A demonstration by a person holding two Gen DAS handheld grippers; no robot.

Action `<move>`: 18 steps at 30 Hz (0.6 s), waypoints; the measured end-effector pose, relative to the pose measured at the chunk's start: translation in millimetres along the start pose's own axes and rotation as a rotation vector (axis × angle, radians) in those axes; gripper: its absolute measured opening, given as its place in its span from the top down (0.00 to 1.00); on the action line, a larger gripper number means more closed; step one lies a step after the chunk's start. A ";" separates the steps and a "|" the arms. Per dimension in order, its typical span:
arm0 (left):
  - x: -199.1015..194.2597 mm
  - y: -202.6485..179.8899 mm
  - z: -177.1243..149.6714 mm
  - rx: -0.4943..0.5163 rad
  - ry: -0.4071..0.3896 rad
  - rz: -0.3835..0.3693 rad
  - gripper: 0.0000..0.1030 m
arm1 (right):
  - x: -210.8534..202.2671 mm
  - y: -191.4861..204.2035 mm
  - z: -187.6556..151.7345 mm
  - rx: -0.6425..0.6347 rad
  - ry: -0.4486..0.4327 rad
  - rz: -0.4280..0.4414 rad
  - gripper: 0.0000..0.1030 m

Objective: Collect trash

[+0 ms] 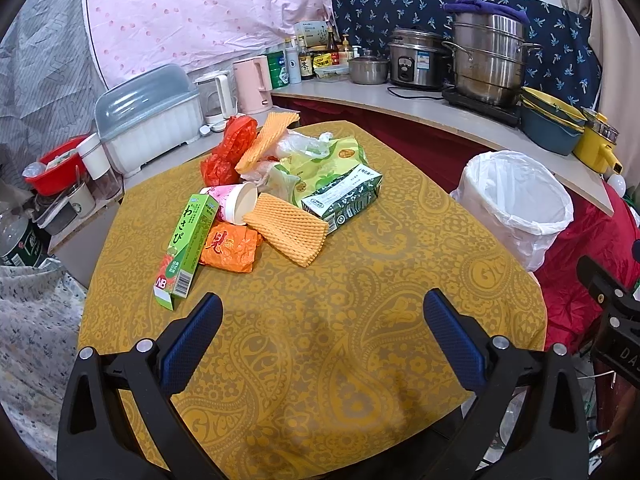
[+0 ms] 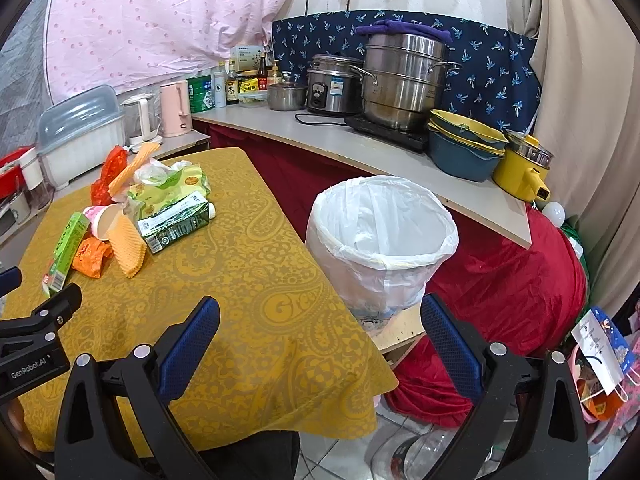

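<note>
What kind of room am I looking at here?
Most likely a small home kitchen: a rice cooker and stacked steel pots stand on the counter, with sauce bottles nearby.

Heaped trash (image 1: 276,196) on table, white-lined bin (image 1: 516,208) beside

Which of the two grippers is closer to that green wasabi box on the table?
Left. The left gripper hangs open just short of the wasabi box, which lies ahead to its left. The right gripper sits farther right, nearer the bin.
</note>
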State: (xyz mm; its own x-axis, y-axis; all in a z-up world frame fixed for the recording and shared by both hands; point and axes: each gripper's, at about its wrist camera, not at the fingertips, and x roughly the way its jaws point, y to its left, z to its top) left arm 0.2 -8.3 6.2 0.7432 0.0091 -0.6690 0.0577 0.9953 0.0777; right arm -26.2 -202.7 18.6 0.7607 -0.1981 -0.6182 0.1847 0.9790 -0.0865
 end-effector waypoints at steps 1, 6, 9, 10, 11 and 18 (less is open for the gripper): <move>1.4 1.6 0.7 -0.001 0.002 -0.002 0.07 | 1.1 0.8 0.5 -0.001 0.002 -0.003 0.07; 9.0 6.0 4.1 -0.001 0.014 -0.012 0.07 | 7.1 3.5 2.3 0.003 0.014 -0.014 0.07; 13.8 9.0 5.9 0.008 0.016 -0.014 0.07 | 10.8 6.0 4.2 0.009 0.017 -0.016 0.07; 15.9 11.4 6.9 0.009 0.016 -0.012 0.07 | 12.2 7.4 4.7 0.011 0.016 -0.017 0.07; 17.7 13.8 7.3 0.008 0.017 -0.010 0.07 | 14.1 9.8 5.2 0.014 0.016 -0.020 0.07; 48.7 60.2 14.4 -0.030 0.043 0.056 0.07 | 34.3 43.1 12.3 -0.028 0.030 -0.021 0.07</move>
State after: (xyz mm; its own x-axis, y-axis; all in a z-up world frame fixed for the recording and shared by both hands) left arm 49.5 50.6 -11.0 0.7151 0.0685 -0.6956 -0.0038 0.9956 0.0940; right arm 15.5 -167.8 3.3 0.7374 -0.2173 -0.6395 0.1828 0.9757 -0.1209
